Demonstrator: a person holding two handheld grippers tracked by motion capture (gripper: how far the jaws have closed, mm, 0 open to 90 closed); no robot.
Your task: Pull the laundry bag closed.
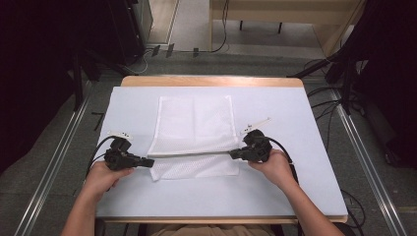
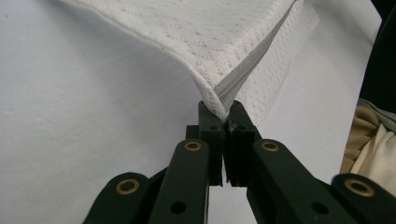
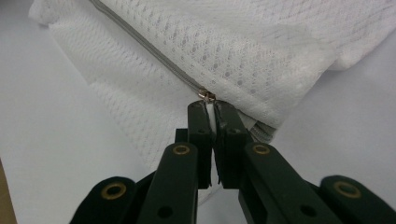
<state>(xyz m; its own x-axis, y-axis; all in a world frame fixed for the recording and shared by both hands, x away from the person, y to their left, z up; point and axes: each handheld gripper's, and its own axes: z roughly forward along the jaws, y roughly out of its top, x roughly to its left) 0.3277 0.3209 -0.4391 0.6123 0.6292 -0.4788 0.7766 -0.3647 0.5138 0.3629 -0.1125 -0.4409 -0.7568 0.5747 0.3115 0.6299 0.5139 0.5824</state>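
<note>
A white mesh laundry bag [image 1: 193,125] with a grey zipper [image 1: 192,155] lies near the middle of the table [image 1: 295,162], which is covered in a pale blue-white sheet, its near part folded so that the zipper line runs across, stretched taut between the two hands. The left tongs [image 1: 150,162] are closed tight on the left end of the zipper seam; in the left gripper view the black jaws pinch the corner where the grey zipper tape [image 2: 243,77] meets the white mesh [image 2: 196,32], lifting it slightly off the table. The right tongs [image 1: 232,154] are likewise closed, clamped at the right end of the zipper; in the right gripper view their jaws grip a white tab just below the small metal zipper slider [image 3: 206,95], with the mesh [image 3: 243,42] bunched beyond. A strip of the bag [image 1: 194,168] lies flat on the table below the zipper line
</note>
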